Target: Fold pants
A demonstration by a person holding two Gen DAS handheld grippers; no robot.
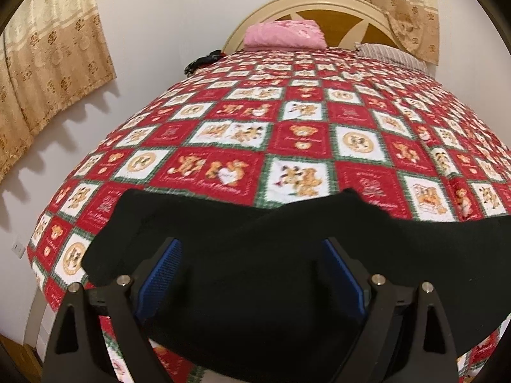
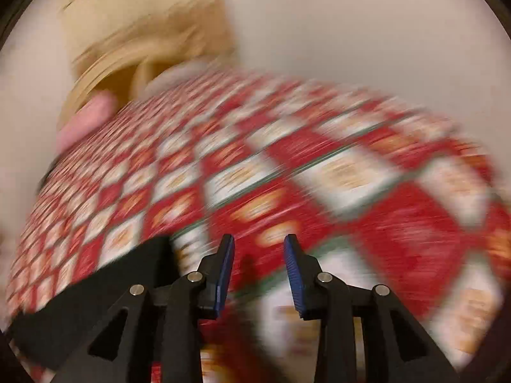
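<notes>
Pants [image 1: 255, 271]: plain black, no visible pattern. Bedspread [image 1: 287, 134]: red and white checker squares with green borders, tan teddy bears in the squares. Folded blanket [image 1: 284, 33] at the headboard: pink. Headboard [image 1: 338, 9]: cream frame, brown panels. Curtains [image 1: 48, 73]: beige with gold-brown floral circles. Pillow [image 1: 386, 51]: grey-brown stripes. Wall [image 1: 179, 25]: white. Both grippers' pads [image 1: 161, 268] [image 2: 223, 265]: blue, on black arms.
</notes>
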